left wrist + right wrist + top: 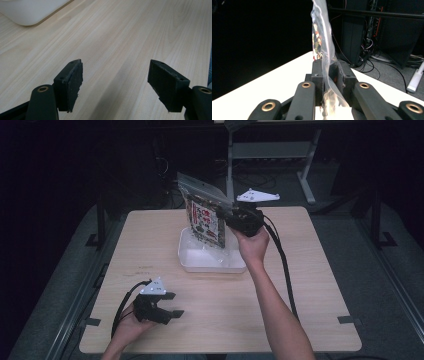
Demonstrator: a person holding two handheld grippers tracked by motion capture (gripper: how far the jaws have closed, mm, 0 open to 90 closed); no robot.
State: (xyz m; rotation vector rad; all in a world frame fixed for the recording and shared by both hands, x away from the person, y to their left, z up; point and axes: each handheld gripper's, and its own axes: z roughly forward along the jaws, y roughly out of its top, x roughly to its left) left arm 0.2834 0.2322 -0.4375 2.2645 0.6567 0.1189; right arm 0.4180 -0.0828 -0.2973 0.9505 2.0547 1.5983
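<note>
A clear plastic bag (203, 210) with printed red, black and white contents hangs in the air above a white tray (186, 255) at the table's middle. My right gripper (223, 213) is shut on the bag's right edge, held up by a hand. In the right gripper view the bag (322, 37) rises edge-on from between the closed jaws of the right gripper (327, 75). My left gripper (171, 304) rests low near the table's front left, open with nothing between its pads (72, 85). In the left gripper view a corner of the tray (27, 12) shows top left.
The light wooden table (310, 285) has bare surface on both sides of the tray and along the front. A black cable (282, 265) trails from the right gripper along the forearm. Desk legs and cables stand in the dark behind the table.
</note>
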